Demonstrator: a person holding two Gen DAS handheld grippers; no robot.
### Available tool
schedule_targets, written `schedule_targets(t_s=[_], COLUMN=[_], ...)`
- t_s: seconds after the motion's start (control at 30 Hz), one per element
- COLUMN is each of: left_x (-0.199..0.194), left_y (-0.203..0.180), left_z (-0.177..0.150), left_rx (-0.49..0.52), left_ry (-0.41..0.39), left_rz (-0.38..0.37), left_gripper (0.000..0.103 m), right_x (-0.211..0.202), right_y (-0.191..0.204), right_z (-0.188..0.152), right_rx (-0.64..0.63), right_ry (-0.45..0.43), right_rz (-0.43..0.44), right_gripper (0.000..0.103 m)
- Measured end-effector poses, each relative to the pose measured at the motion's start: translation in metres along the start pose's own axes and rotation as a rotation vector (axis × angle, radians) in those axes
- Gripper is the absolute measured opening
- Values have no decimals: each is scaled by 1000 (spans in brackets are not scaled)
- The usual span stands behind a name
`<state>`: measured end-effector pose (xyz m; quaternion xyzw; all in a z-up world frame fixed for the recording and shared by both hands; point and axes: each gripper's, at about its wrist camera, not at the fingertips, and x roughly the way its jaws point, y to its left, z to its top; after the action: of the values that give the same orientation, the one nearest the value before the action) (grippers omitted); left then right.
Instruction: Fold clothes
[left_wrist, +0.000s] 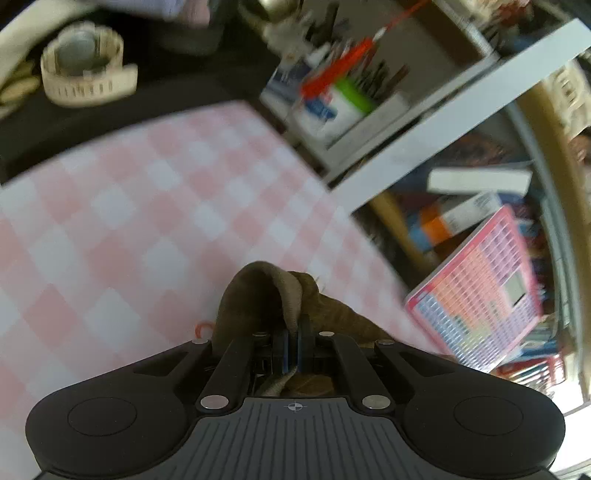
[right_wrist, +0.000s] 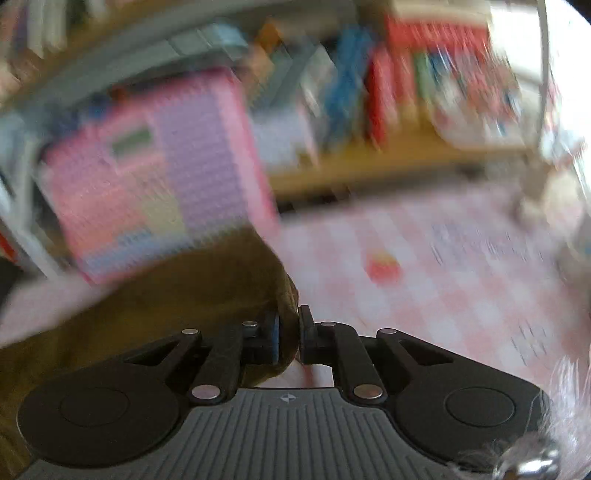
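A brown cloth (left_wrist: 258, 299) bunches up over the pink checked tablecloth (left_wrist: 129, 206). My left gripper (left_wrist: 293, 345) is shut on a fold of that cloth, whose edge rises between its blue pads. In the right wrist view the same brown cloth (right_wrist: 166, 295) spreads to the left and below. My right gripper (right_wrist: 289, 334) is shut on the cloth's edge, which is pinched between its pads. This view is blurred by motion.
A pink chart board (left_wrist: 480, 295) leans against shelves at the table's right edge, also the pink board (right_wrist: 155, 177). A roll of tape (left_wrist: 81, 70) and a box of pens (left_wrist: 343, 96) stand at the back. A red spot (right_wrist: 382, 269) lies on the tablecloth (right_wrist: 443, 280).
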<state>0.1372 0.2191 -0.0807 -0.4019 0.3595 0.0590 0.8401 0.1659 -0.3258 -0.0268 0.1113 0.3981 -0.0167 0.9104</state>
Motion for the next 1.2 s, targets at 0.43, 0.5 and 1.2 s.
schedule_targets(t_s=[0.43,0.5,1.2], left_x=[-86,-96,-91], left_y=[11,20,27], left_z=[-26,-37,-70], left_rx=[138,138,316], left_ry=[-39,-25,55], left_rz=[46,57,83], left_gripper=[51,51,4], right_x=[-57,-71,-80], right_y=[-20,-21,1], right_z=[-64,-89,-155], right_rx=[-58,-60,-64], right_ry=[-6,12,56], right_rz=[-73,-95,-200], right_gripper=[46,45,24])
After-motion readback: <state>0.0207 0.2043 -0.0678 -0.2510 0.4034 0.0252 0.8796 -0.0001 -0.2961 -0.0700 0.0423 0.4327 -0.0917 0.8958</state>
